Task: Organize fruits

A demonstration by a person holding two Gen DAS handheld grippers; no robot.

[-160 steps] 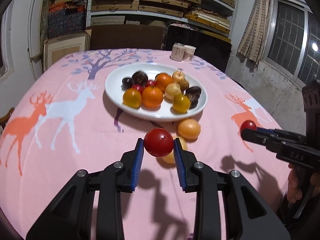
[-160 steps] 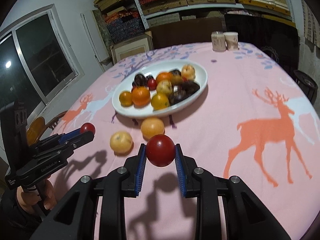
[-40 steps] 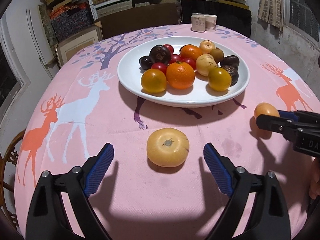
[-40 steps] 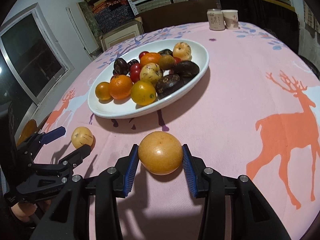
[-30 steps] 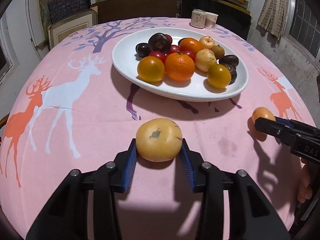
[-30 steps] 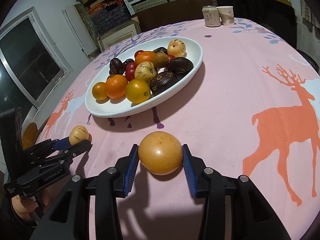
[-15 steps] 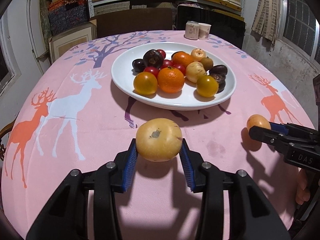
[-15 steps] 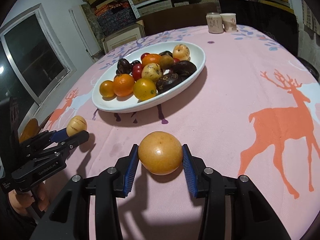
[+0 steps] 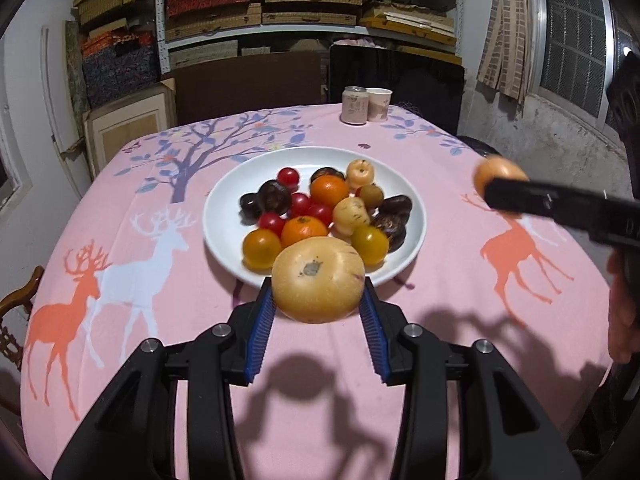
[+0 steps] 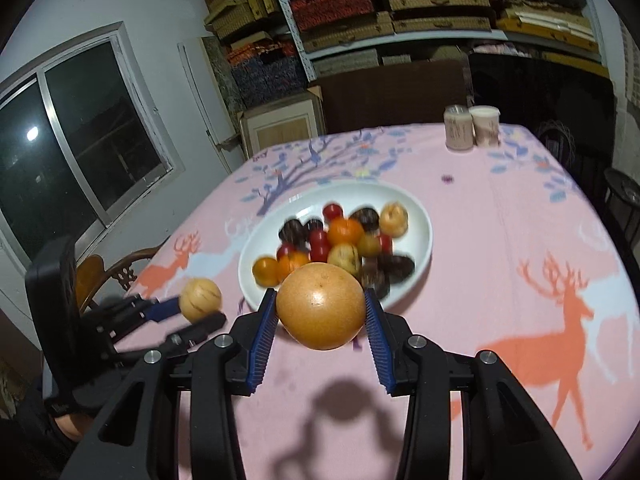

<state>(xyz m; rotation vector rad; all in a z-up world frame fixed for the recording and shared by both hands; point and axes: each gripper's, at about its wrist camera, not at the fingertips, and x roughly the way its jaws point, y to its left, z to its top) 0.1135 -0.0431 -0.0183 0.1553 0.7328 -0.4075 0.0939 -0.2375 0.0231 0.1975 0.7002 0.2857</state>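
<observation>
Left gripper [image 9: 318, 312] clenched on pale yellow fruit [image 9: 318, 280], aloft at white plate's [image 9: 416, 204] 6 o'clock rim; right gripper [image 10: 320, 320] grasped orange fruit [image 10: 320, 312], likewise aloft over pink worktop [image 10: 500, 240]

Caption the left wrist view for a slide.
Left tongs carry a pale yellow fruit above the pink tablecloth toward the fruit-filled white plate.

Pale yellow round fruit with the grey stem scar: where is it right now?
The pale yellow round fruit is clamped in the left tongs, held above the pink deer tablecloth at the near rim of the white fruit plate.
</observation>
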